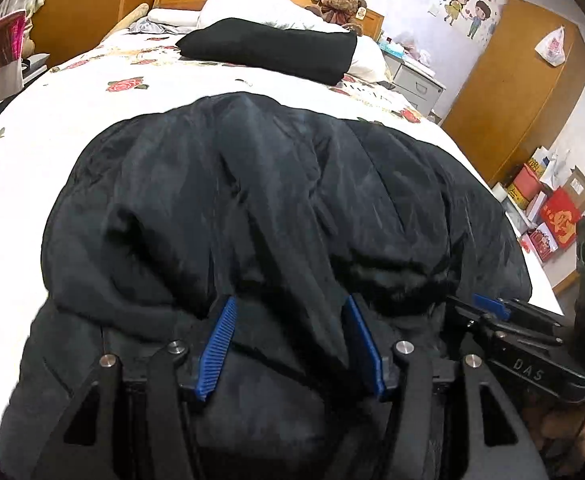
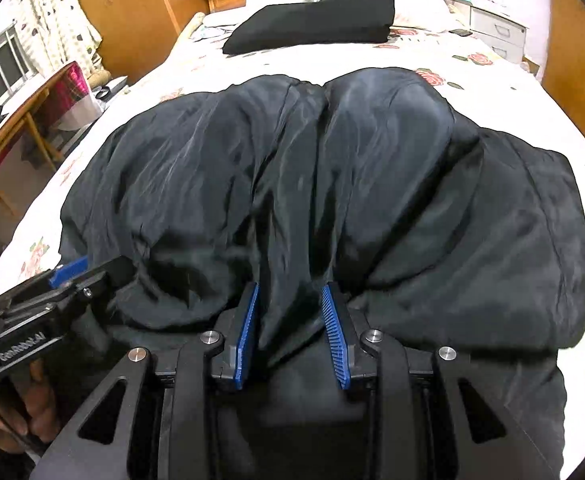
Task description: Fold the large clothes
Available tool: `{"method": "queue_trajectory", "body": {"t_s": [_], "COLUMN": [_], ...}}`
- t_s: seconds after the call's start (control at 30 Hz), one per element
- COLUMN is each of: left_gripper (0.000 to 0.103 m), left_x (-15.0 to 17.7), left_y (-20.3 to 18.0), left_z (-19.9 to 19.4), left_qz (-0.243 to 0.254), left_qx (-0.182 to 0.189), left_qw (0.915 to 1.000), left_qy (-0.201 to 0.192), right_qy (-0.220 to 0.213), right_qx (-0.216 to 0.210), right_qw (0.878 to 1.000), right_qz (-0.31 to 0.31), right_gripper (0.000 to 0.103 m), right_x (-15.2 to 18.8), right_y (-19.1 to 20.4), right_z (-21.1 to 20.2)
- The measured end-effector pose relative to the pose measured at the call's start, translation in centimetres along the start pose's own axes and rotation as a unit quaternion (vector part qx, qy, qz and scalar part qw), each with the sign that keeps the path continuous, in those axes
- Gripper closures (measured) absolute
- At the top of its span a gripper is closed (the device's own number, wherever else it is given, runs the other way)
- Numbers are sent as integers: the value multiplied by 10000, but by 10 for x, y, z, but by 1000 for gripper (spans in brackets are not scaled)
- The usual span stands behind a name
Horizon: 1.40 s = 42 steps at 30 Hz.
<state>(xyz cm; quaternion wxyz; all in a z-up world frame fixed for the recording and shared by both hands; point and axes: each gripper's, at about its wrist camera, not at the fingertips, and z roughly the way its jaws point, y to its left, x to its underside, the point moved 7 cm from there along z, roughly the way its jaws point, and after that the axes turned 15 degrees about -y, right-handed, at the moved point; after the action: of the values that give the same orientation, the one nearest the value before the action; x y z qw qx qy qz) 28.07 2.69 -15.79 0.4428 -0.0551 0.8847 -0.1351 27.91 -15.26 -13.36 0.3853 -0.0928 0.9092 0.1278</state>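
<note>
While the black jacket (image 1: 276,200) fills centre frame on the floral bedspread (image 1: 72,120), both the left gripper (image 1: 290,312) and right gripper (image 2: 290,300) sit part-closed on a bunched fabric ridge at its near edge. Folded black garment (image 1: 268,46) and pillow (image 1: 252,4) lie upper centre; teddy bear (image 1: 342,4) and nightstand (image 1: 416,80) upper right. Right gripper body blocks lower right of the left view.
</note>
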Motion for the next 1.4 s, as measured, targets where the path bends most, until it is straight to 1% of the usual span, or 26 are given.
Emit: {"method": "queue_trajectory", "body": {"t_s": [0.07, 0.13, 0.23, 0.37, 0.5, 0.57, 0.67, 0.73, 0.8, 0.9, 0.97, 1.03, 1.1, 1.23, 1.27, 1.4], "left_gripper": [44, 42, 42, 41, 35, 35, 35, 35, 35, 36, 36, 36, 36, 36, 36, 36], "left_x": [11, 13, 14, 13, 18, 20, 16, 4, -2, -7, -8, -9, -15, -27, -31, -40], "left_y": [3, 7, 9, 5, 8, 9, 6, 3, 0, -1, -1, 0, -4, -17, -21, -31], "left_z": [4, 10, 18, 11, -7, -13, -23, -28, -40, -54, -64, -81, -97, -153, -166, -224], "left_qz": [-83, -146, -94, 21, -143, -144, -112, -104, -38, 43, 23, -75, -99, -52, 11, 306], "left_qx": [-57, -46, -117, -234, -203, -234, -295, -300, -329, -369, -412, -370, -295, -43, 9, 175], "left_qw": [9998, 9996, 9993, 9989, 9977, 9971, 9962, 9967, 9973, 9976, 9976, 9981, 9990, 9999, 9997, 9968], "left_qy": [149, 217, 337, 414, 633, 709, 807, 745, 653, 576, 549, 483, 313, -122, -245, -716], "right_qy": [145, 193, 350, 451, 562, 674, 809, 672, 528, 280, 227, 106, -77, -518, -714, -1142], "right_qx": [-4, -21, 20, -11, -148, -173, -46, 69, 77, 165, 238, 230, 225, 153, 138, 92], "right_qw": [9998, 9997, 9992, 9988, 9973, 9961, 9954, 9969, 9978, 9986, 9983, 9979, 9979, 9964, 9954, 9920], "right_qz": [103, 179, 167, 177, 454, 537, 506, 397, 398, 413, 481, 603, 599, 647, 622, 531], "right_gripper": [71, 71, 71, 71, 65, 62, 61, 61, 61, 61, 61, 61, 61, 61, 61, 60], "right_x": [10, 11, 12, 9, 13, 16, 13, 4, 0, -5, -3, -2, -3, -11, -13, -15], "right_y": [-6, -10, -12, -12, -16, -18, -15, -9, -4, -6, -9, -11, -13, -13, -11, 0], "right_z": [12, 16, 27, 21, 5, -1, -13, -30, -46, -72, -83, -102, -125, -176, -196, -252]}}
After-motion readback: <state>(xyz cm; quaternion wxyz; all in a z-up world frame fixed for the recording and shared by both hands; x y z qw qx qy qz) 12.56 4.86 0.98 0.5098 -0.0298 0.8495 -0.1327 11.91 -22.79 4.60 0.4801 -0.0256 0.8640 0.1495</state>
